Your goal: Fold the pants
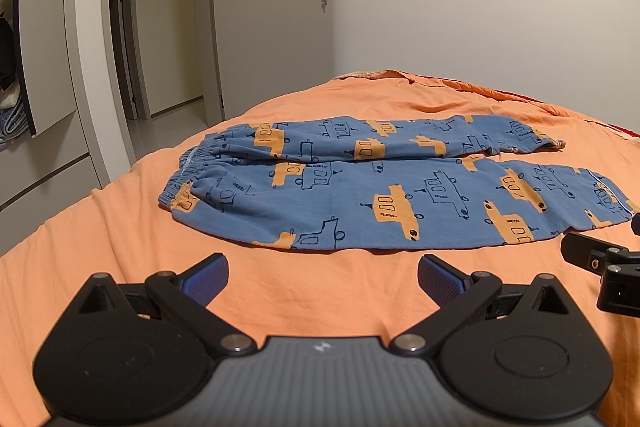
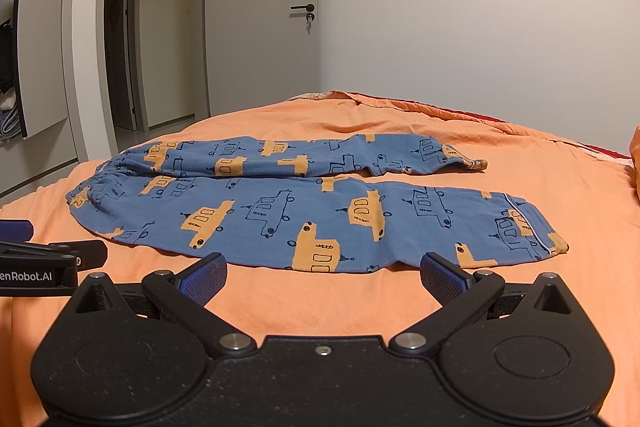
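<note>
Left gripper point(image 1: 323, 279) and right gripper point(image 2: 323, 277) both spread wide, empty, over the bed point(image 1: 120, 227) near edge. Blue pants point(image 1: 380, 195) lie flat mid-bed, 2 legs side by side, waistband toward the left edge.

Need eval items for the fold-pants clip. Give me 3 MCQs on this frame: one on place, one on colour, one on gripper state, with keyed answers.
1. Where does the waistband of the pants lie, seen from the grippers?
A. at the left end
B. at the right end
C. tucked under the legs

2. What colour is the bedsheet beneath the pants?
A. white
B. orange
C. green

3. How do the left gripper and right gripper stand?
A. both shut on cloth
B. left shut, right open
C. both open and holding nothing

Answers:
1. A, since the gathered elastic waistband sits at the left and the cuffs lie to the right.
2. B, orange sheet shows all round the blue pants.
3. C, in each wrist view the blue fingers stand wide apart over bare sheet, short of the pants.
</note>
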Tool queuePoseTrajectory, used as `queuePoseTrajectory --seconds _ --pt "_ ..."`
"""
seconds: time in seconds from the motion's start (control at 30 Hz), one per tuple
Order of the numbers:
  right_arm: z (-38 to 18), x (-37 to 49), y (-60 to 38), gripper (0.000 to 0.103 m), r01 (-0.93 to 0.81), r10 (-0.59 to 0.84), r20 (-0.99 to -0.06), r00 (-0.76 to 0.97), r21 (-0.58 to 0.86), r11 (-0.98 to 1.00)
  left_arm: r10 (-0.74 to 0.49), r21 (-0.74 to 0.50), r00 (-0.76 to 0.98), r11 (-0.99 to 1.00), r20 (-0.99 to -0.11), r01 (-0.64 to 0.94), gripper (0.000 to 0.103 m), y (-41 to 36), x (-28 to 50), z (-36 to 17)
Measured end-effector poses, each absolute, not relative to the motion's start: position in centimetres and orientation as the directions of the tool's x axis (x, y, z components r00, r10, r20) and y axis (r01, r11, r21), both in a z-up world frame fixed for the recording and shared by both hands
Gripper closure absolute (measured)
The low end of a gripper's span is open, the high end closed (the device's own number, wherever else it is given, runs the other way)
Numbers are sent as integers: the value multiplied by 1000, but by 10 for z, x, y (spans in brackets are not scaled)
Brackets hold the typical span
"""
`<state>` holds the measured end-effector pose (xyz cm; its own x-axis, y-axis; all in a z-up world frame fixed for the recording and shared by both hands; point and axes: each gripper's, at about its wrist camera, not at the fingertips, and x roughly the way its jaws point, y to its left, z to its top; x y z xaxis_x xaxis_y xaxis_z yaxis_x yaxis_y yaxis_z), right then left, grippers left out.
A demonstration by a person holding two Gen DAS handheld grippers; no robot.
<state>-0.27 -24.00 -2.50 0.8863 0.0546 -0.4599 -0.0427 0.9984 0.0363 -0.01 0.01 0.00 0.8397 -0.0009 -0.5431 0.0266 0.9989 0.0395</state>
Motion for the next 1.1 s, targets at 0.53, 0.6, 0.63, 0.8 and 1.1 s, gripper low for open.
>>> queuePoseTrajectory --seconds 0.53,0.6,0.63,0.8,1.1 --pt "-25 -3 -240 1 -43 54 -461 886 36 998 1 40 838 999 -545 24 0 0 0 0" --pt "-25 -3 -240 1 -42 54 -461 886 36 998 1 40 839 999 -545 25 0 0 0 1" --pt "-25 -3 -240 1 -42 54 -461 886 36 998 1 40 839 999 -545 25 0 0 0 1" --pt "-25 -2 -240 1 -42 54 -461 886 36 998 2 40 839 999 -545 24 0 0 0 1" --pt "-25 -2 -240 1 -43 54 -463 885 34 998 1 39 835 999 -550 24 0 4 2 0"
